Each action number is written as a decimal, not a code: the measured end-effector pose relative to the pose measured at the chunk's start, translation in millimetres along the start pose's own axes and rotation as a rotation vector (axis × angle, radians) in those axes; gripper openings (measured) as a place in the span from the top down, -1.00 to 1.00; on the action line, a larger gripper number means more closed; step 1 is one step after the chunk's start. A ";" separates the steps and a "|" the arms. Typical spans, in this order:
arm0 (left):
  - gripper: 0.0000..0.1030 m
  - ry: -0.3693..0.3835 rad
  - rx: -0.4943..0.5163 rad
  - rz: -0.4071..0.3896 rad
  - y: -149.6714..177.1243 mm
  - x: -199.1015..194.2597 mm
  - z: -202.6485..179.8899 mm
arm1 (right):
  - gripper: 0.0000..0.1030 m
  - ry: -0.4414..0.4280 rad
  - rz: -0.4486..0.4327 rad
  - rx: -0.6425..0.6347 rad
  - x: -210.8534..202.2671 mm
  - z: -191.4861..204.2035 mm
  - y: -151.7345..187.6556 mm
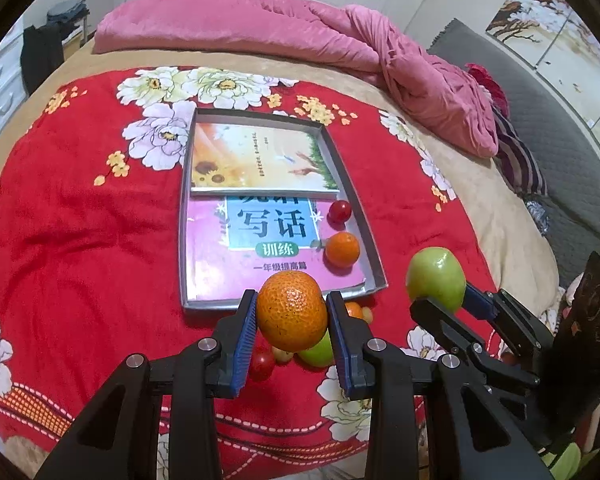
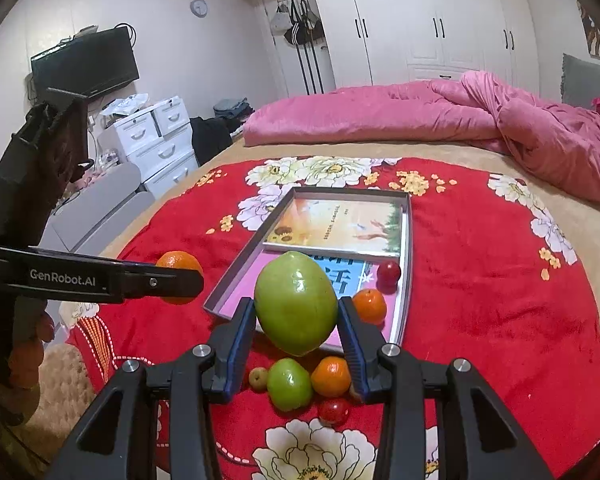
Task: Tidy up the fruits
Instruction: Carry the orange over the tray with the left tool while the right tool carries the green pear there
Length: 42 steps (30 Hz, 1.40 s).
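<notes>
The left gripper [image 1: 291, 312] clenches a large tangerine [image 1: 292, 311] between its blue pads [image 1: 246, 332], holding it in the air just short of the near edge of a shallow grey tray [image 1: 374, 258]. The right gripper [image 2: 297, 316] grips a big green apple [image 2: 296, 302] in the same way, raised above the red floral blanket [image 2: 480, 300] at the tray's near right corner. Inside the tray lie two books, a sunflower-cover book [image 1: 256, 158] at the far end and a pink workbook [image 1: 260, 248] nearer, with a small tangerine [image 1: 342, 249] and a red cherry tomato [image 1: 340, 211] resting along the right wall. On the blanket beneath the grippers sits a cluster of loose fruit: a smaller green apple [image 2: 289, 385], another tangerine [image 2: 331, 376], a cherry tomato [image 2: 334, 411] and a tiny yellowish fruit [image 2: 258, 378], close together.
</notes>
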State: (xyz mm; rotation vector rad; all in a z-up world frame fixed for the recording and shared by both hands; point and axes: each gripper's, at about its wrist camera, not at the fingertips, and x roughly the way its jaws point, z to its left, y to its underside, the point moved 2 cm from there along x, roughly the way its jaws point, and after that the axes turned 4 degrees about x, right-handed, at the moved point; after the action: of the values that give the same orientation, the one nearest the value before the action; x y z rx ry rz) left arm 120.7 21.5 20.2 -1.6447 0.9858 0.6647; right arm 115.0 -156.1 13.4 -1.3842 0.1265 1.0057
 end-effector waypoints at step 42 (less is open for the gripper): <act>0.31 -0.055 0.010 -0.020 -39.0 41.4 15.5 | 0.18 0.013 0.014 0.013 37.9 -19.2 -51.4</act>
State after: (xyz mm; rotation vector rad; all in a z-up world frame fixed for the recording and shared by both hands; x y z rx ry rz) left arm 176.1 28.9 1.2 -1.6170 0.9308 0.6867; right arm 180.1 -146.0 23.8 -1.3803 0.1527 1.0061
